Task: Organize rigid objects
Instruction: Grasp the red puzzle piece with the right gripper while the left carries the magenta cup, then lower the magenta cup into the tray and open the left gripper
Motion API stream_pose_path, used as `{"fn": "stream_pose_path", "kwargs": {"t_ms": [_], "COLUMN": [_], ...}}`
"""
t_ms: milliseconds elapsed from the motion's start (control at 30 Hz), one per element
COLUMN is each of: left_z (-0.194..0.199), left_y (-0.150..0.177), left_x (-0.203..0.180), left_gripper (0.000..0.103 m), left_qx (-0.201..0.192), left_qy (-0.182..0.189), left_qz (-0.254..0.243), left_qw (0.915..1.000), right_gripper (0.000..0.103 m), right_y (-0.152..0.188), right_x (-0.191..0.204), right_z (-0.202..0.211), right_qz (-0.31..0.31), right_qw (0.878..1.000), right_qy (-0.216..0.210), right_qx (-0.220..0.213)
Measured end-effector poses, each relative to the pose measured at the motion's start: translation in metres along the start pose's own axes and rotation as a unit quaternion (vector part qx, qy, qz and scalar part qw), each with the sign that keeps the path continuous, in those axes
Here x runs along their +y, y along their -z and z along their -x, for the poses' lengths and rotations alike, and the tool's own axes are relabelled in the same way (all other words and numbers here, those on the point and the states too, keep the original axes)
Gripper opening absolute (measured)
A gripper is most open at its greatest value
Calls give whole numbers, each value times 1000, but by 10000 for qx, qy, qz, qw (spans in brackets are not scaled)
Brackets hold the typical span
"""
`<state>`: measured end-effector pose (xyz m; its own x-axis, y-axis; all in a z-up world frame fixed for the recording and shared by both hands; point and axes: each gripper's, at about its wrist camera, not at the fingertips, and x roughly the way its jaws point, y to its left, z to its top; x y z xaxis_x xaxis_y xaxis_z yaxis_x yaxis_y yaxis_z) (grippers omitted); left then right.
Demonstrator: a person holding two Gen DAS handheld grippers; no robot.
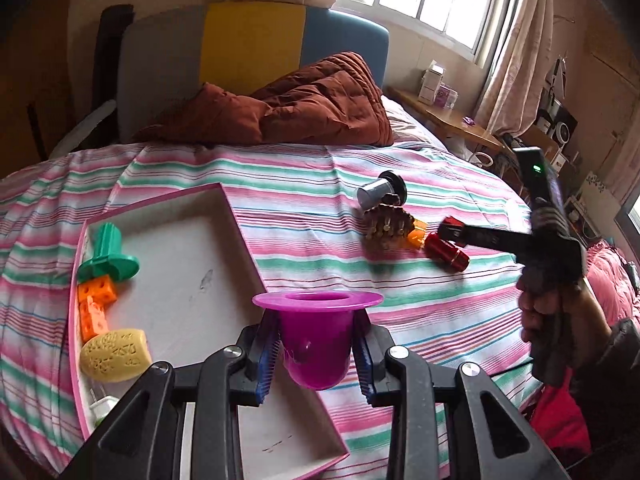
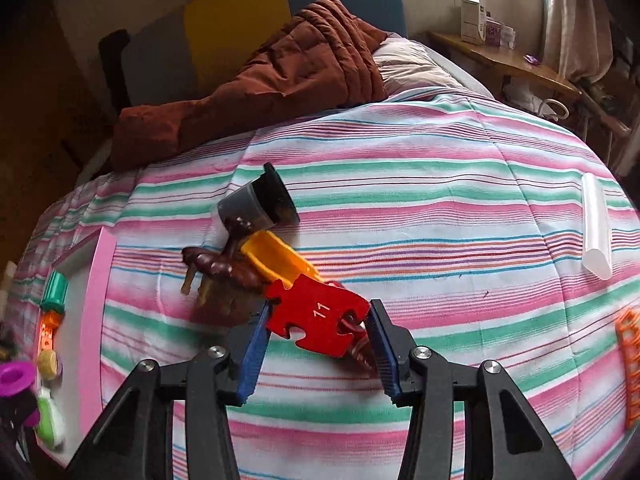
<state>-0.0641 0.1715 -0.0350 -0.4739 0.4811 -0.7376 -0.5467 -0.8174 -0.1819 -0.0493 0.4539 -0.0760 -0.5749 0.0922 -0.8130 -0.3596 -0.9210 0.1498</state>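
Observation:
My left gripper (image 1: 316, 354) is shut on a purple flanged cup (image 1: 316, 332), held above the near right edge of the pink-rimmed white box (image 1: 188, 280). The box holds a green piece (image 1: 110, 254), orange blocks (image 1: 94, 304) and a yellow perforated piece (image 1: 114, 354) along its left side. My right gripper (image 2: 318, 338) has its blue pads on either side of a red puzzle-shaped piece (image 2: 318, 316) marked 11; it seems closed on the piece, close over the striped bedspread. A grey cup with black lid (image 2: 256, 204), a brown comb-like piece (image 2: 218, 270) and a yellow piece (image 2: 276, 256) lie just beyond it.
The striped bedspread (image 2: 440, 220) covers the bed. A white tube (image 2: 596, 226) and an orange lattice piece (image 2: 630, 364) lie at the right edge. A brown quilt (image 1: 312, 104) is heaped at the headboard. A wooden side table (image 1: 448, 114) stands by the window.

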Motion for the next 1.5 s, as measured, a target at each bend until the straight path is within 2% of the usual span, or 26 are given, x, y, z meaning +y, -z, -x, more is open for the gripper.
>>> {"fn": "stream_pose_path", "kwargs": {"t_ms": [200,367,700,1300,1500], "left_z": [16,31,47,38,31], "left_y": [11,19,25,25,21], "left_x": [24,48,76,76,87], "left_gripper": [33,33,33,33,33], "left_qx": [-71,-164,-258,-126,-39], "left_qy": [-216,-569,-1192,-1212,-1030], "left_qz": [228,407,688,645,792], "left_qw": [9995,9974,9901,9905,9915], "right_gripper": [48,48,48,49,49], "right_y": [42,69,82,82,82], "right_x": [15,33,46,43,44], "right_z": [21,13,-3,-5,-6], "right_qz": [471,950,1331,1297,1291], "right_qw": [9982,9948,9904,9907,9908], "right_qy": [-351,-304,-230,-266,-262], "right_qx": [92,197,293,302,304]}}
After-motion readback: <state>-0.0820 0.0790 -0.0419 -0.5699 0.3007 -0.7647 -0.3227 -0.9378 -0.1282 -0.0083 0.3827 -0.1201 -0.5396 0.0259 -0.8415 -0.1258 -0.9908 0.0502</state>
